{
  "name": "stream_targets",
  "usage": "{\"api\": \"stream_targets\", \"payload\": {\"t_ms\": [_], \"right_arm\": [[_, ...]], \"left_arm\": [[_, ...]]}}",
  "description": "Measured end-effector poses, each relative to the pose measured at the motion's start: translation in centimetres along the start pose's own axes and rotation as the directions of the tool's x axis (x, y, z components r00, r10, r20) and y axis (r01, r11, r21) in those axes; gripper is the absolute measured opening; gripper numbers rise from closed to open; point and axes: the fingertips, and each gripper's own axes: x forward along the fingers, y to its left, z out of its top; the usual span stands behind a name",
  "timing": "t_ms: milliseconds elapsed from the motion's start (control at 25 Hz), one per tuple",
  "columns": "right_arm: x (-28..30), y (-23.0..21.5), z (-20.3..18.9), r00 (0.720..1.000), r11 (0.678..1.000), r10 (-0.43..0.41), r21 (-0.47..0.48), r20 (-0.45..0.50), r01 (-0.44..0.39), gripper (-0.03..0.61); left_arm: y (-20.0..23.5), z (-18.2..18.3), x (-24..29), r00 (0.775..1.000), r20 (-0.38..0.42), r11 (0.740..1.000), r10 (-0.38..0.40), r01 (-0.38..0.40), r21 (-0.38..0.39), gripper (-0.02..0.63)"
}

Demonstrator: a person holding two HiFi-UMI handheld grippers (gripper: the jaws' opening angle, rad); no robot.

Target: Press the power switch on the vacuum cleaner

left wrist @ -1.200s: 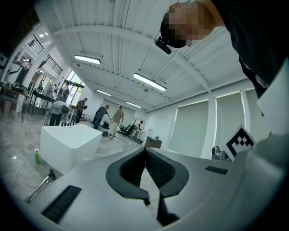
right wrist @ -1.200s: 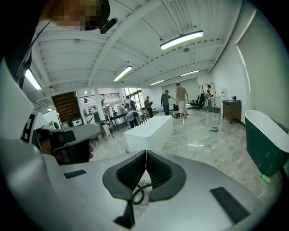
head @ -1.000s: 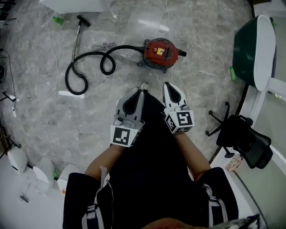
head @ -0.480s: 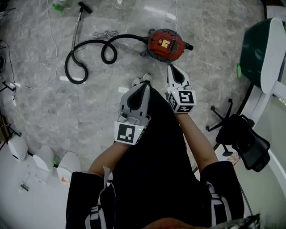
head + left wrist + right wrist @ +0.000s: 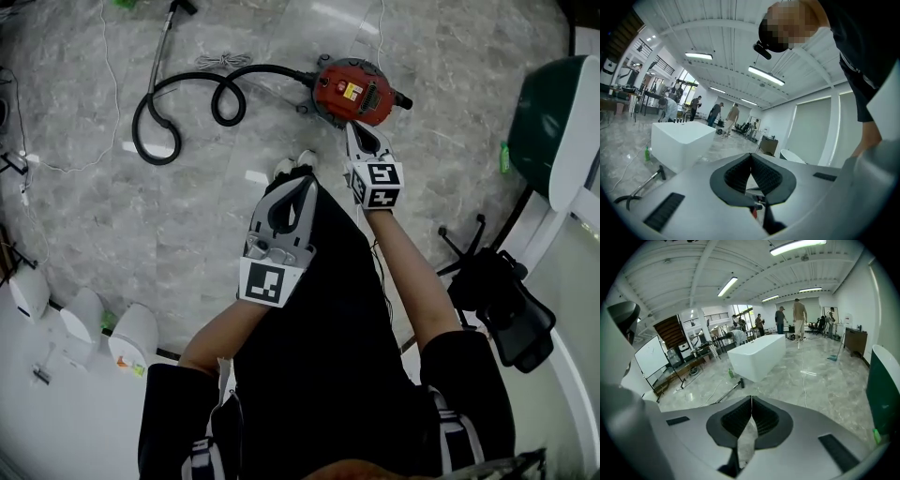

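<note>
The red canister vacuum cleaner (image 5: 354, 91) sits on the grey marble floor at the top of the head view. Its black hose (image 5: 178, 112) loops away to the left, towards the metal wand (image 5: 161, 47). My right gripper (image 5: 355, 128) is shut and empty, with its tip just short of the vacuum's near edge. My left gripper (image 5: 304, 180) is also shut and empty; it is held lower and to the left, over the person's dark trousers. The switch itself cannot be made out. In the left gripper view a bit of red shows below the closed jaws.
A green and white chair (image 5: 553, 122) stands at the right, with a black office chair (image 5: 497, 300) below it. White cables (image 5: 103, 84) trail over the floor at left, and white pods (image 5: 84, 319) sit at lower left. A white tub (image 5: 757, 356) and people stand farther off.
The person has stepped closer to the vacuum, which now lies nearer in the head view. My right gripper has reached forward almost to its near edge. My left gripper followed slightly.
</note>
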Motion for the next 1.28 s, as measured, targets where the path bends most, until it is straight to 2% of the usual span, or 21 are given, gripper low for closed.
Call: {"api": "stream_targets", "payload": {"t_ms": [200,480,680,840,1160,1280], "right_arm": [[3.1,-1.2,-2.1,0.998,1.0,0.002,-0.02,-0.06,-0.003,0.02],[6.7,-3.8,-4.0,0.993,0.999,-0.05,-0.028,-0.11,0.047,0.02],[9.4,-6.1,-5.3,0.986,0.996,-0.074,-0.055,-0.15,0.067,0.02],[11.4,-8.0,-8.0,0.972,0.994,-0.11,-0.049,-0.207,0.102,0.02],[14.0,-9.0,-10.7,0.955,0.995,-0.081,-0.079,-0.287,0.06,0.02],[15.7,-9.6,-11.7,0.947,0.993,-0.083,-0.109,-0.312,0.051,0.02]], "left_arm": [[0.5,-0.1,0.8,1.0,0.002,1.0,0.012,-0.012,0.003,0.018],[-0.5,-0.5,2.5,0.999,-0.022,0.999,-0.032,0.032,0.011,0.018],[0.0,-0.7,3.0,1.0,-0.011,1.0,-0.005,0.005,-0.011,0.018],[1.0,-1.2,3.1,1.0,-0.01,1.0,0.015,-0.015,-0.003,0.018],[3.0,-2.2,2.9,0.996,-0.003,0.995,0.092,-0.092,-0.047,0.018],[3.2,-2.5,3.3,0.995,-0.004,0.995,0.098,-0.098,-0.036,0.018]]}}
